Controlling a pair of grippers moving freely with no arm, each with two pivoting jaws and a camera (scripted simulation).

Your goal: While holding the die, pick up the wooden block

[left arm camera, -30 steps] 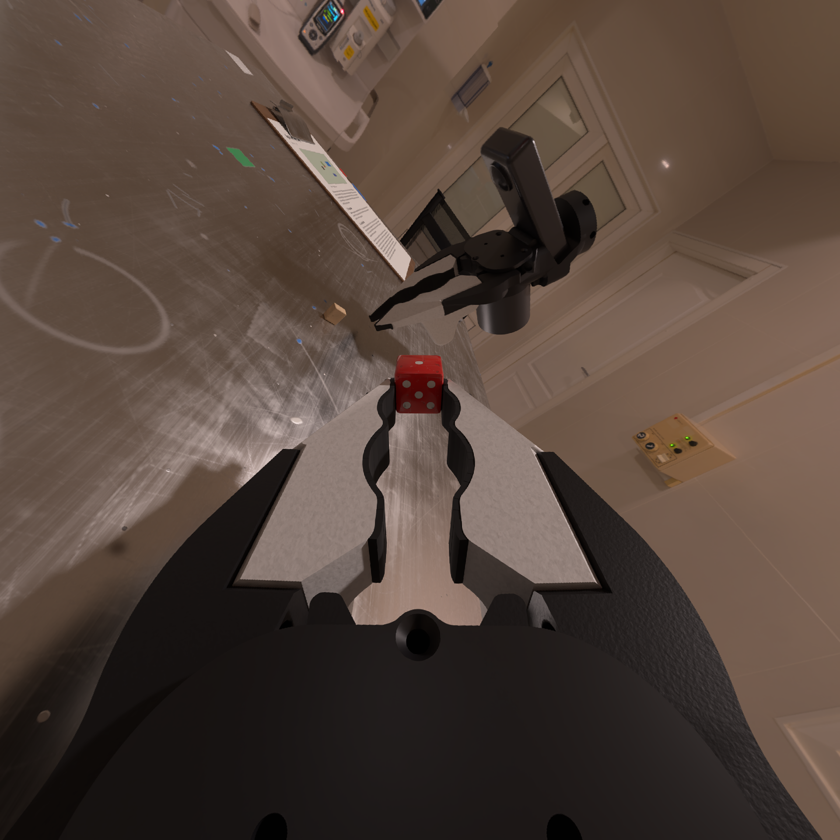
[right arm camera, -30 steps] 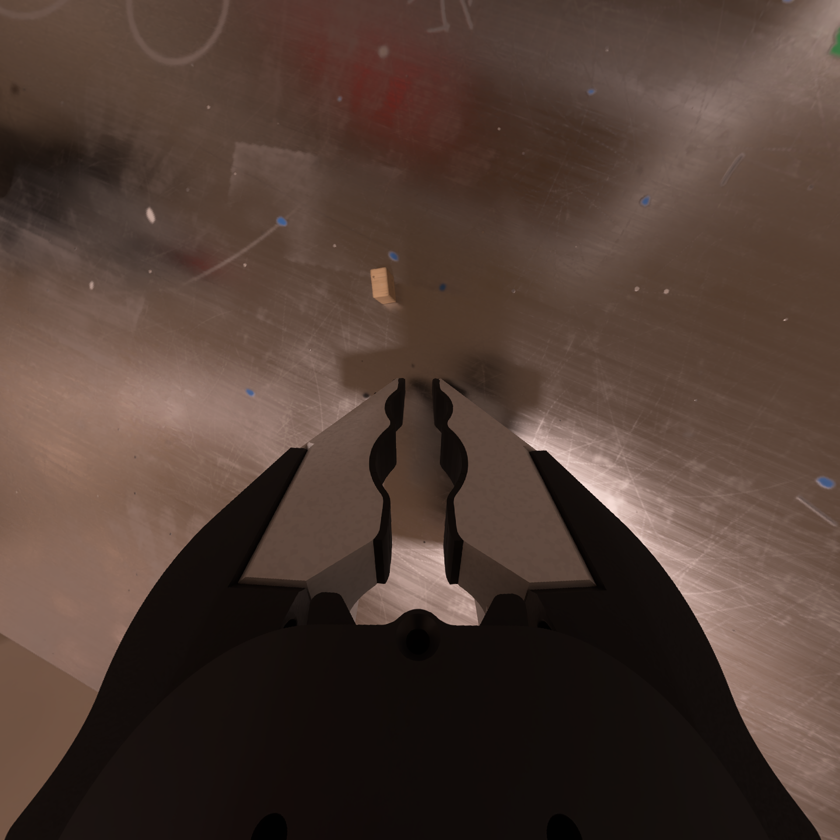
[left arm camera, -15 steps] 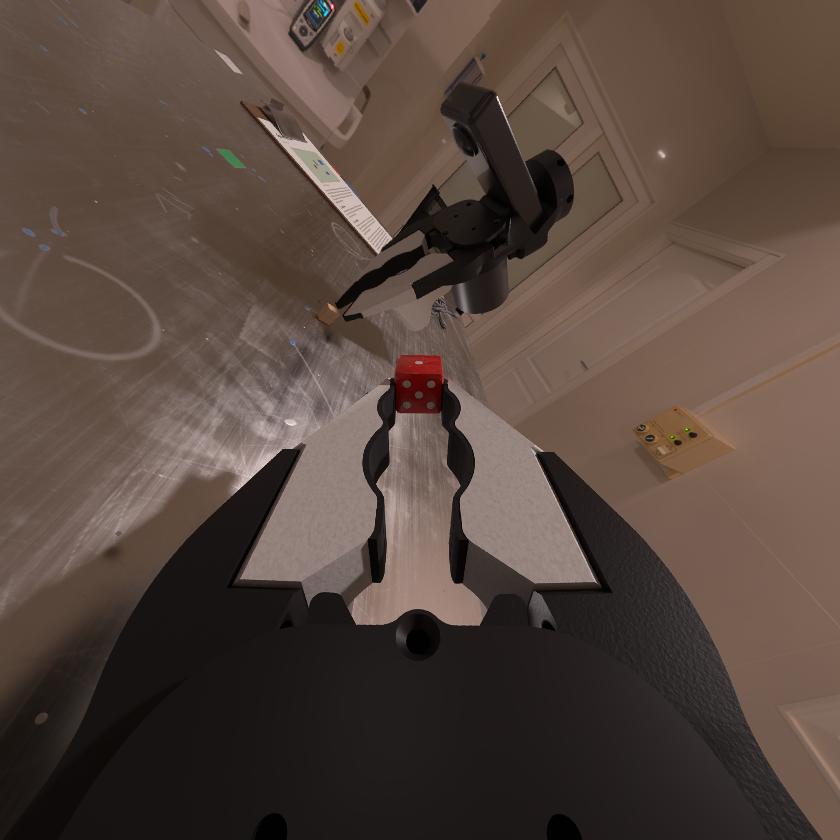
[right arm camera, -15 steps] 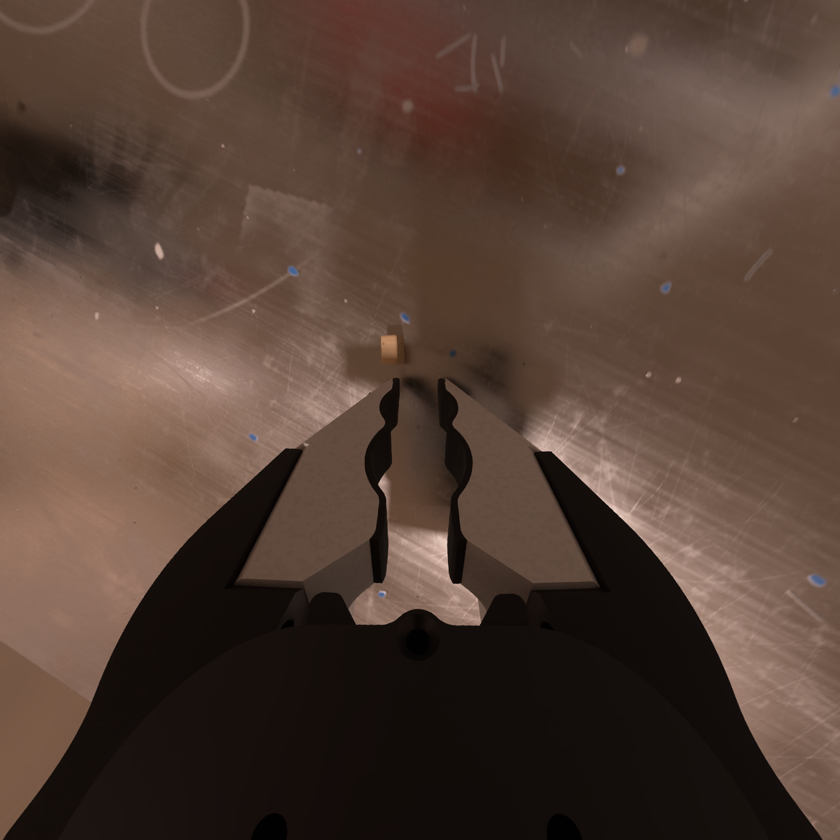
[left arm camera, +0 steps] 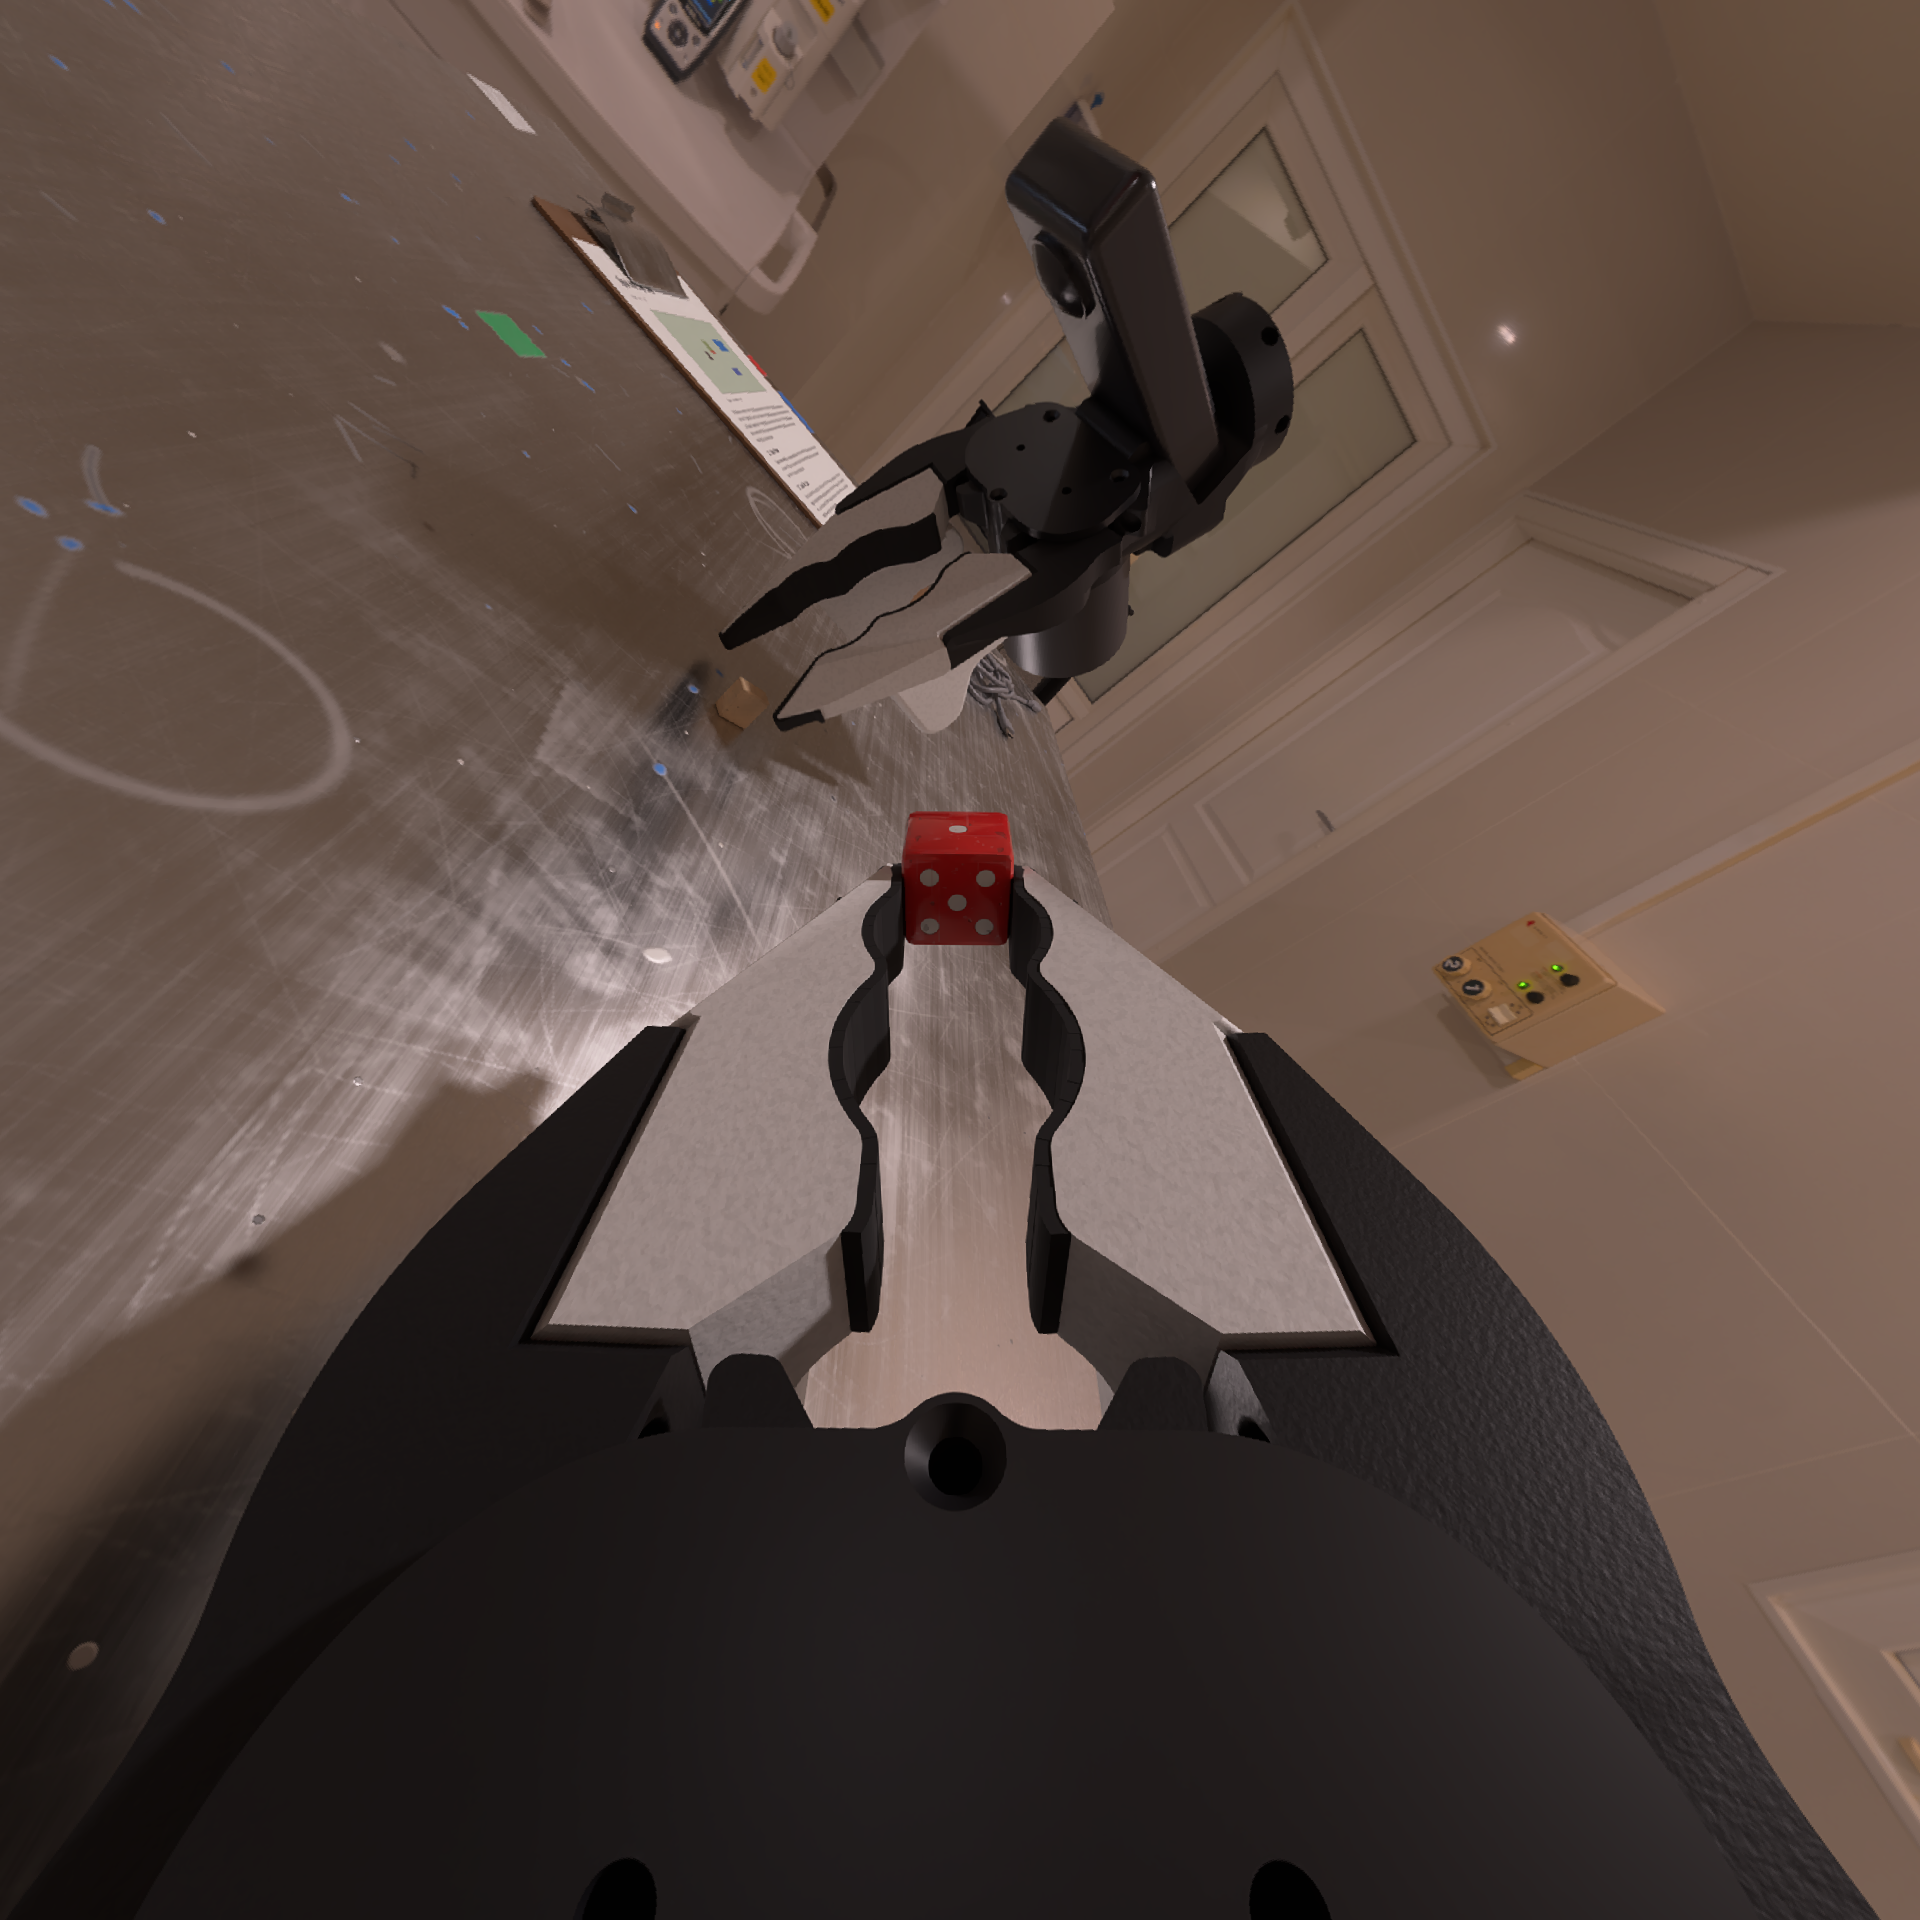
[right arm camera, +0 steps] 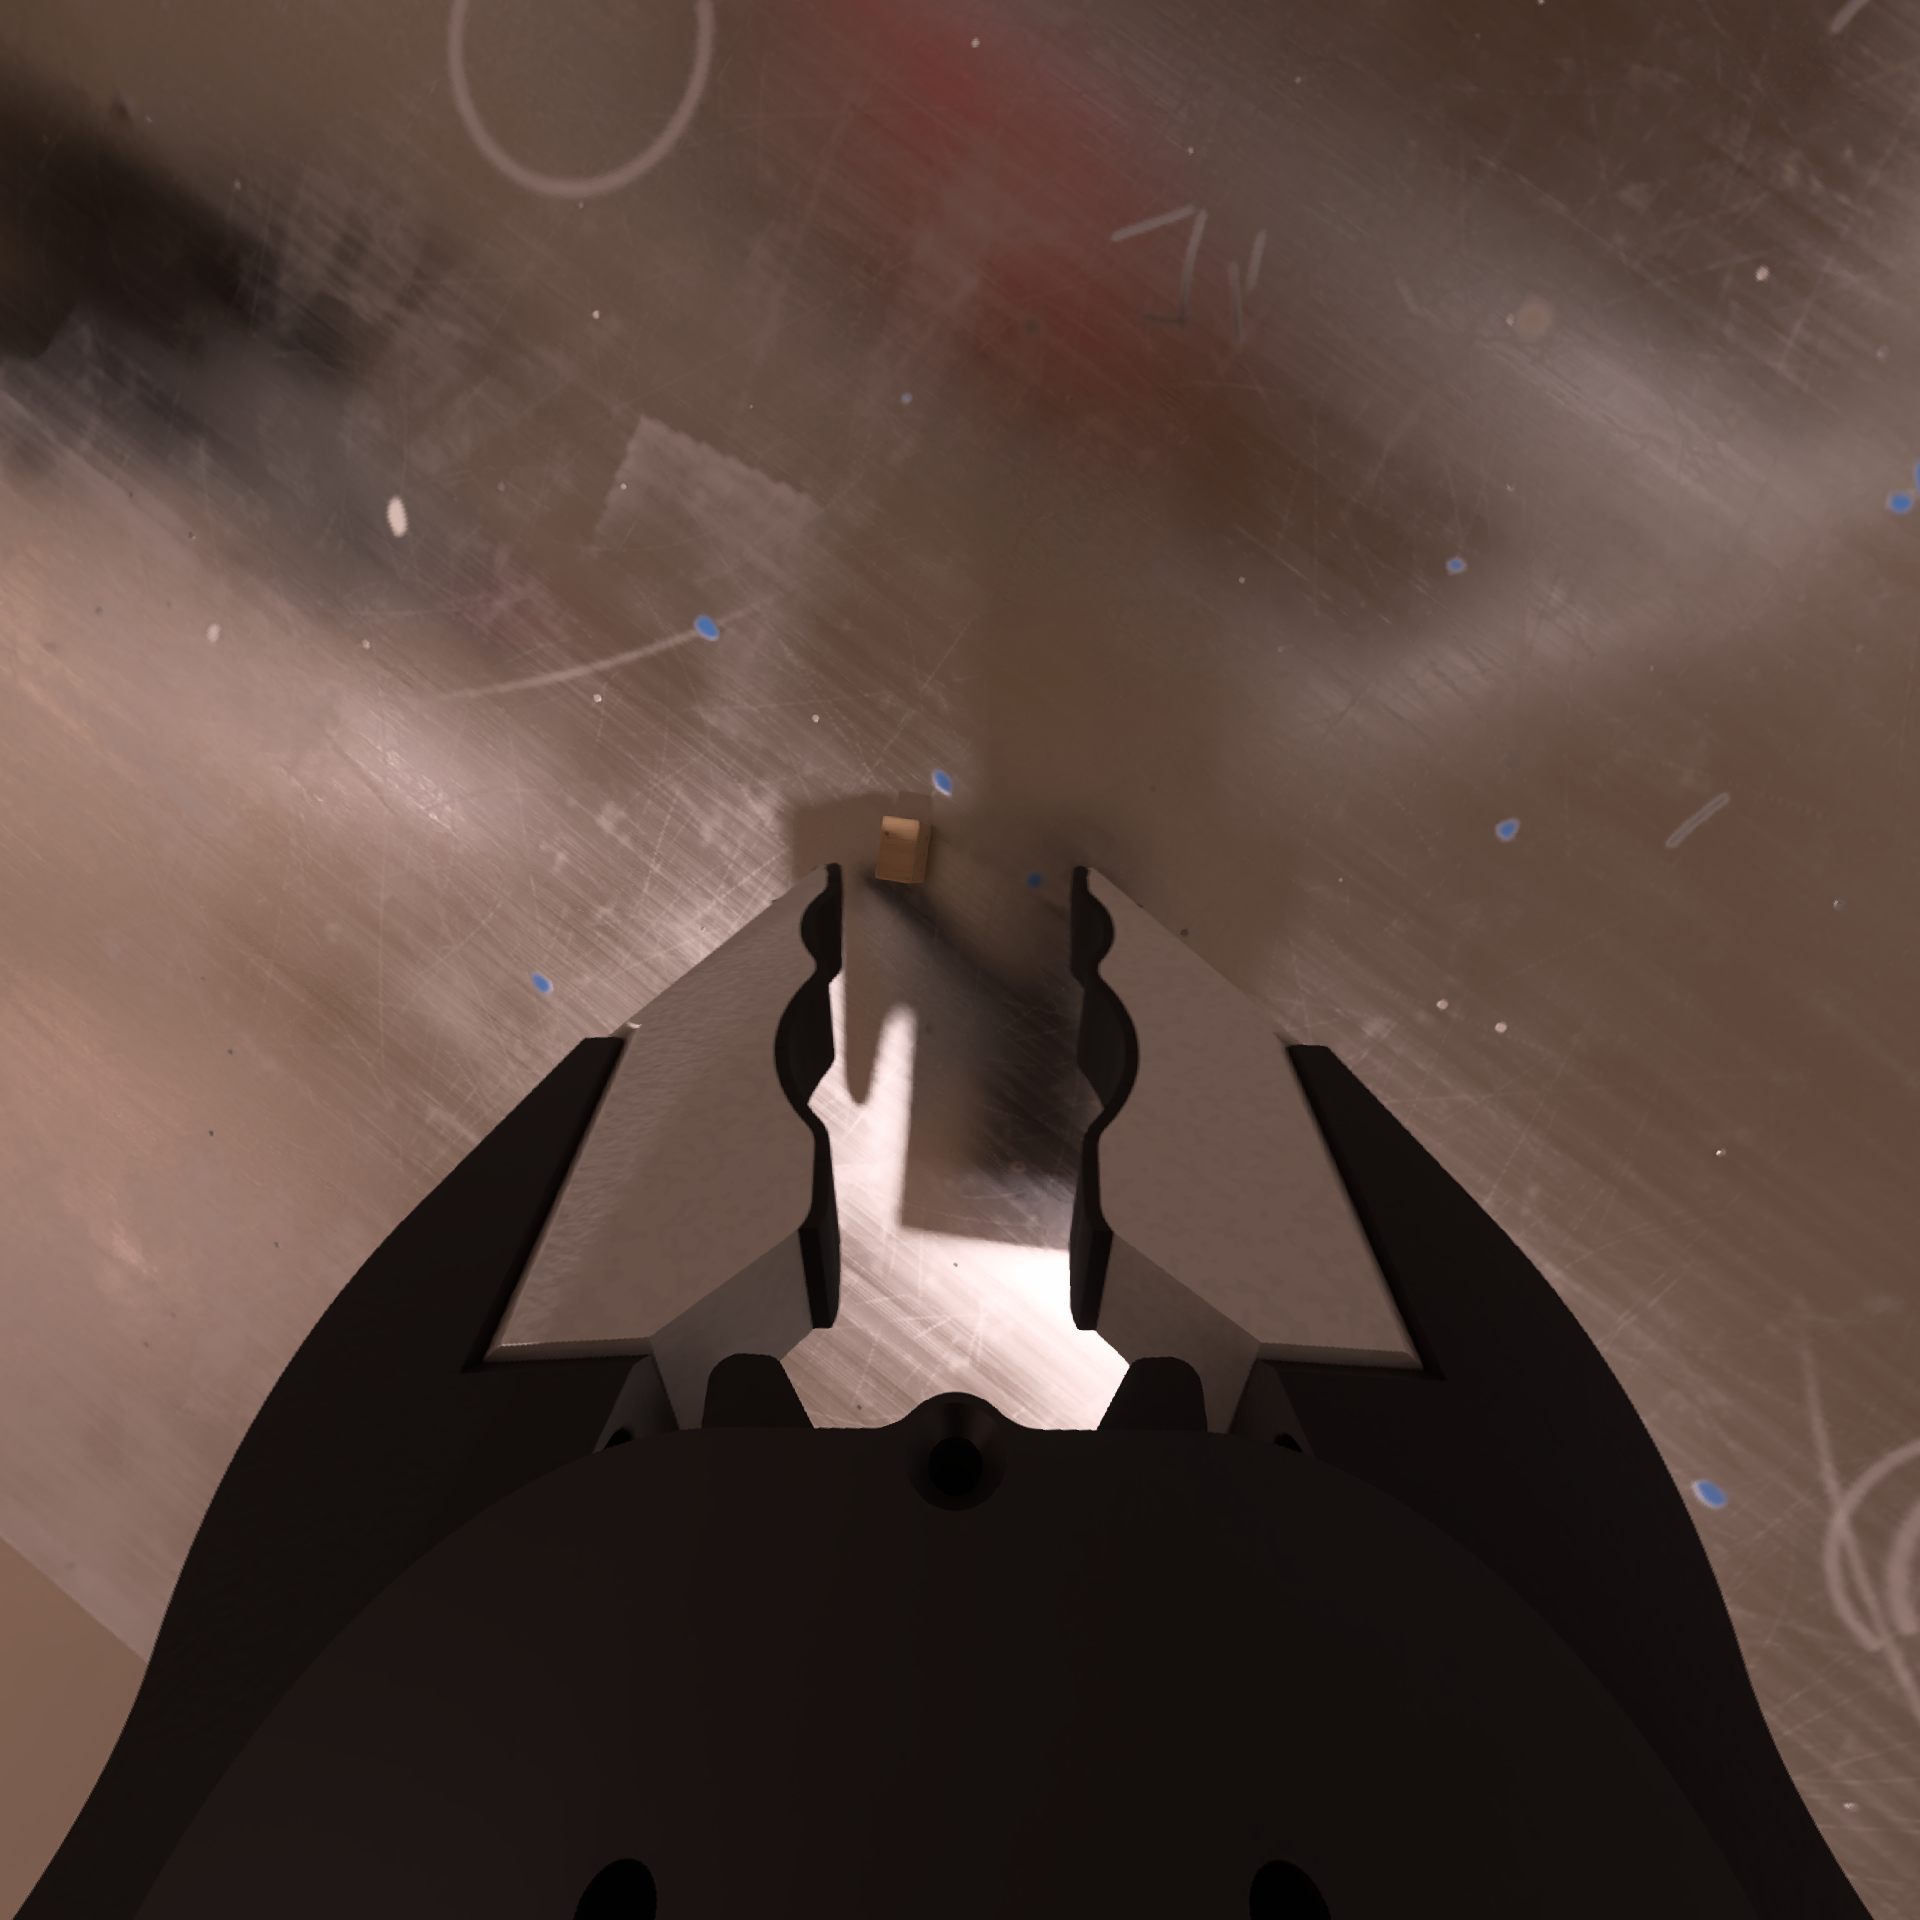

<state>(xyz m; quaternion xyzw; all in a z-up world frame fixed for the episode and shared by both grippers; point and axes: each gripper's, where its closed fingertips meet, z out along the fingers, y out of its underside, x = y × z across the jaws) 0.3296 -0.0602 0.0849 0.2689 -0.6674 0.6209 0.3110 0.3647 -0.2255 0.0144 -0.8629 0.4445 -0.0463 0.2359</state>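
Observation:
My left gripper is shut on a red die with white pips, held at its fingertips above the scratched metal table. A small wooden block lies on the table beyond it. My right gripper shows in the left wrist view, tilted down, its fingertips just beside and above the block. In the right wrist view my right gripper is open, and the wooden block sits just past the left fingertip, inside the gap's left side.
A clipboard with a printed sheet lies on the table farther back, near a green patch. A white device with a screen stands beyond the table. Doors and a wall panel are at the right.
My right gripper has opened its jaws wide and moved down closer to the wooden block, which now lies at the mouth of the gap. The left gripper still holds the die.

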